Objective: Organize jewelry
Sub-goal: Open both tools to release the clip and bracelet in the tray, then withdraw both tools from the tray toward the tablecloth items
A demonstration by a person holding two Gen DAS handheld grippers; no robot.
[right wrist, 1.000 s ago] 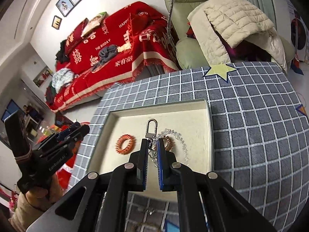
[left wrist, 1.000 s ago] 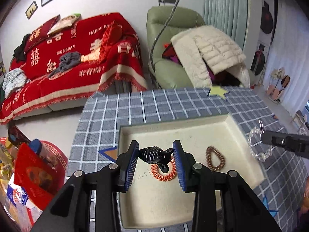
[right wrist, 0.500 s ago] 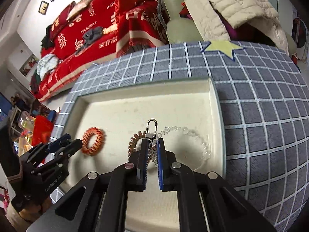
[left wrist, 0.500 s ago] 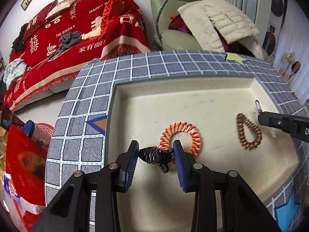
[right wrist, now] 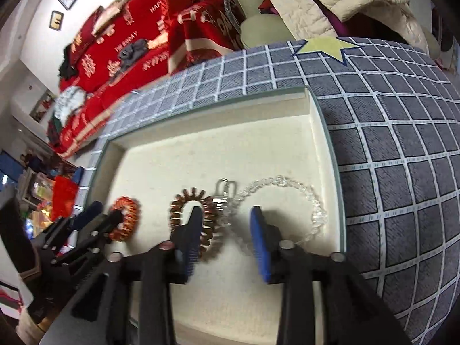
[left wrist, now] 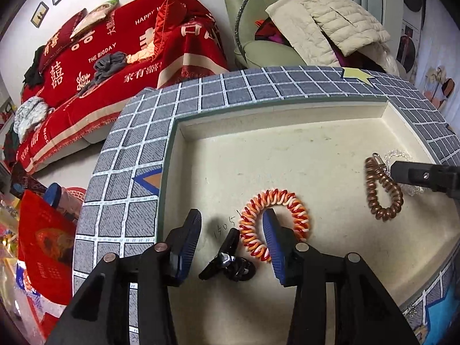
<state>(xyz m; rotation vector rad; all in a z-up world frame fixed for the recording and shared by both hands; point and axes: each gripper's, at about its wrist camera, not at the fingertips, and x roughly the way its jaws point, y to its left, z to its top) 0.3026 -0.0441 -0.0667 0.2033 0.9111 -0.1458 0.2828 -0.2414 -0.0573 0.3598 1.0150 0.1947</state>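
**Both pieces down in tray; jaws clear**

Left gripper just opened, holding nothing; black clip flat on tray floor between jaws, long axis slanting up-right, orange coil touching right pad; right gripper just opened, empty, bead bracelet lying ahead.

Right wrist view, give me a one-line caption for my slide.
Right claw open over the cream tray, clear bead bracelet with metal clasp lying beside a brown coil hair tie.
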